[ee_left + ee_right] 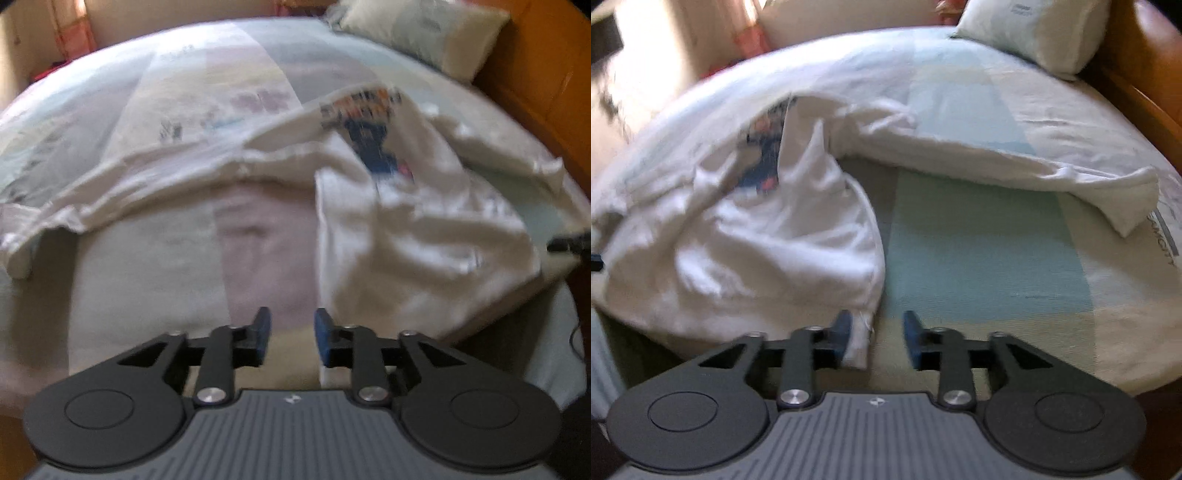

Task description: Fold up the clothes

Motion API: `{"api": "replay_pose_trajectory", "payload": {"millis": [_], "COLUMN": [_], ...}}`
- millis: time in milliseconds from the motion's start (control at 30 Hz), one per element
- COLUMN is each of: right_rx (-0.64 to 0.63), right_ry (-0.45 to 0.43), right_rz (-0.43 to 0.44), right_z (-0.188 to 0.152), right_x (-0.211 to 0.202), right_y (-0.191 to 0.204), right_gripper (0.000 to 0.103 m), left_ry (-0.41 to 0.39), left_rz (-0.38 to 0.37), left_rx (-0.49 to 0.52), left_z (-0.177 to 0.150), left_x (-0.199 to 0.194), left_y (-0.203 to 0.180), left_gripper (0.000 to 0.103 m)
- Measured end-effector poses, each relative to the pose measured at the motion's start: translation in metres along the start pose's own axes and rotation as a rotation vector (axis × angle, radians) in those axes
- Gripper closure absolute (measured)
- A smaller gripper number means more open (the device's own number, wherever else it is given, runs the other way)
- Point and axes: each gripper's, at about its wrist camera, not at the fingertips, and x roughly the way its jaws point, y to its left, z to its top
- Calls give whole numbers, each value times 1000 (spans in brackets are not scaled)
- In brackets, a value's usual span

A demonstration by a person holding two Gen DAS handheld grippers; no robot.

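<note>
A white T-shirt with a blue and orange print lies crumpled on the bed, one sleeve stretched far left. It also shows in the right wrist view, bunched at the left with a sleeve reaching right. My left gripper is open and empty, just left of the shirt's near edge. My right gripper is open; a shirt corner hangs between its jaws beside the left finger. Both views are blurred.
The bed has a pale striped sheet. A pillow lies at the far right by a wooden headboard; it also shows in the right wrist view. The other gripper's tip shows at the right edge.
</note>
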Motion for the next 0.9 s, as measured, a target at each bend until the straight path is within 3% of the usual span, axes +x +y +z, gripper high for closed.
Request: {"api": "replay_pose_trajectory", "payload": {"millis": [33,67,233,300,367,400,433,533,633,667,733,900], "right_rx": [20,39,58,67,71,70,68,72,82,85,90,80], "right_ry": [-19,-37,-77,-87,-91,-92,-93,-94,-89,-86,-83,-86], "right_rz": [14,27,48,58,66,64,62,53,46,43,41,48], "right_z": [1,2,8,9,9,8,7,4,3,3,3,5], "right_x": [-2,-4,-6,-7,-8,-9,-10,-13,-11,-9,-6,-3], "right_y": [0,0,13,17,20,21,22,20,18,17,16,21], "right_gripper": [54,53,53,53,53,53,53,53,53,53,52,42], "left_ry": [-11,-23,-39,9,61,68,72,2,-4,19,68,46], "left_rz": [-15,-37,-143,-171,-190,-203,-217,-179,-25,-5,-1,14], "left_rx": [-2,-2,-27,-66,-108,-133,-158,-144,-146,-161,-228,-253], "left_z": [7,14,52,61,65,64,62,55,49,47,40,37], "left_x": [2,7,46,70,95,99,103,85,69,69,71,60], "left_y": [0,0,-6,-2,5,8,11,19,39,48,68,79], "left_gripper": [57,55,53,52,61,94,102,102,102,102,101,95]}}
